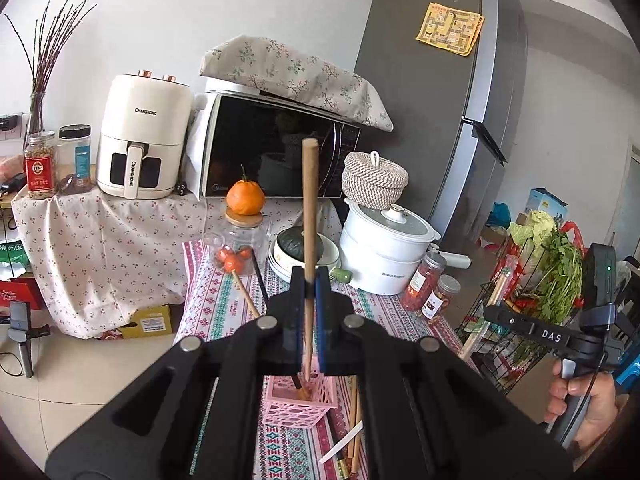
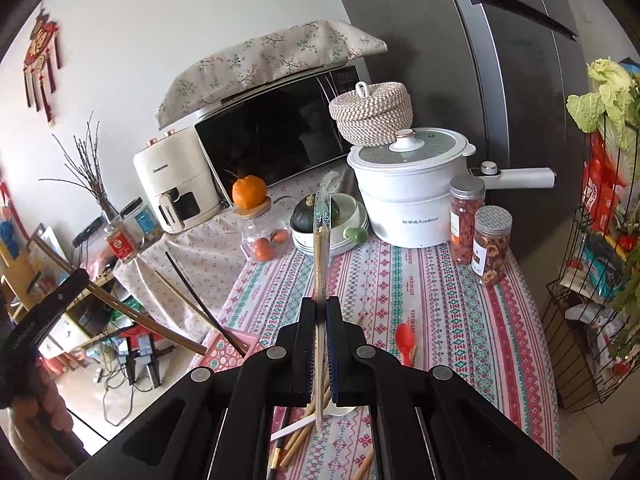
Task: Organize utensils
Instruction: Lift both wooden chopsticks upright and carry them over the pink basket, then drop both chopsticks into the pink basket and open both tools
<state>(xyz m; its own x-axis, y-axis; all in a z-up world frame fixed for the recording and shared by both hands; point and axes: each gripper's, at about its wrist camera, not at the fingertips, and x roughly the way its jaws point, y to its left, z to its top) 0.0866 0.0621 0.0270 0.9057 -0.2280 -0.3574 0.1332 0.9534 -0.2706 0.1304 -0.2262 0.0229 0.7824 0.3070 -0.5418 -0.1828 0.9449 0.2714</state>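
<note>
Tongs: left (image 1: 310,280) pinch a wooden stick (image 1: 309,208) over the pink basket (image 1: 298,402); right (image 2: 320,312) pinch wrapped chopsticks (image 2: 321,256).

Microwave (image 1: 280,148), air fryer (image 1: 144,136), white pot (image 2: 408,196) (lidded), 1 orange (image 1: 245,196).
</note>
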